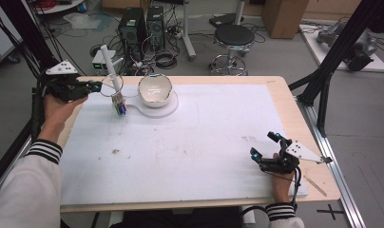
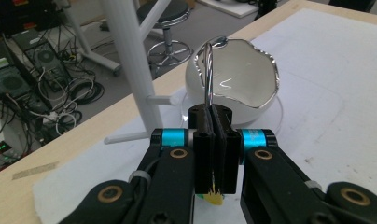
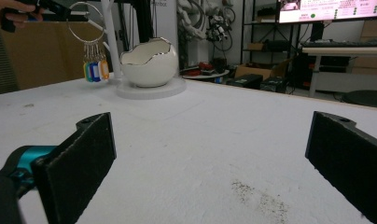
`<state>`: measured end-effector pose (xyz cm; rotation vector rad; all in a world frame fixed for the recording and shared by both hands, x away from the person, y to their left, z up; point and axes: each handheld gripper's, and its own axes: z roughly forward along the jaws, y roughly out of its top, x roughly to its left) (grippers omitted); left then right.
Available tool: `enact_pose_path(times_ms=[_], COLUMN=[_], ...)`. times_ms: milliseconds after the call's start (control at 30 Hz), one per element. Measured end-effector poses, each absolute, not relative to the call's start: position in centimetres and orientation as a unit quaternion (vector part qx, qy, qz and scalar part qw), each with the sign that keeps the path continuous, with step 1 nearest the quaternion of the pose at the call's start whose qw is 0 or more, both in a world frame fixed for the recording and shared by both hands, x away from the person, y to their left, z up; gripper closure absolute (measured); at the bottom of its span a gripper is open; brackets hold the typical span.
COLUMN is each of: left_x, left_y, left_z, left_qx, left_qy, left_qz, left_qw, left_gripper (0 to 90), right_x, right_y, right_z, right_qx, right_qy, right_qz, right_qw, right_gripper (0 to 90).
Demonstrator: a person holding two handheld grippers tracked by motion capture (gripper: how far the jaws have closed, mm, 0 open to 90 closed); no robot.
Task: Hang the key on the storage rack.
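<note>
Evidently the key ring (image 1: 111,86), a thin wire hoop with coloured plastic tags (image 1: 119,105) dangling below, hung pinched in the left hand-held gripper (image 1: 96,86) at about ten o'clock on the tabletop (image 1: 190,142). It looked light, stiff and slippery, so the bare wire was best gripped squarely. Just beside it stood a white peg stand (image 1: 109,61) and a fragile-looking eggshell-shaped bowl (image 1: 155,90). The right hand-held gripper (image 1: 265,146) rested spread at four o'clock.
</note>
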<state>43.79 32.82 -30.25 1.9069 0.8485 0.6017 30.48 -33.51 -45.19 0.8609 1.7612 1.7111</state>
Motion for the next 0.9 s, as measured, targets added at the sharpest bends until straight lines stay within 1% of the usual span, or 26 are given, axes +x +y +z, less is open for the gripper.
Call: enact_pose_path(times_ms=[400,900], left_x=[44.6,45.4], left_y=[34.0,34.3], left_z=[-30.9,-31.6], left_qx=[0.763,0.759], left_qy=[0.381,0.4], left_qz=[0.252,0.264], left_qw=[0.458,0.441], left_gripper=[87.4,87.3], right_x=[30.5,30.5], right_y=[-33.5,-33.5], right_z=[-45.2,-45.2], right_qx=[0.318,0.319], right_qy=[0.653,0.653], right_qz=[0.633,0.633], right_qw=[0.268,0.268], right_gripper=[1.2,1.2])
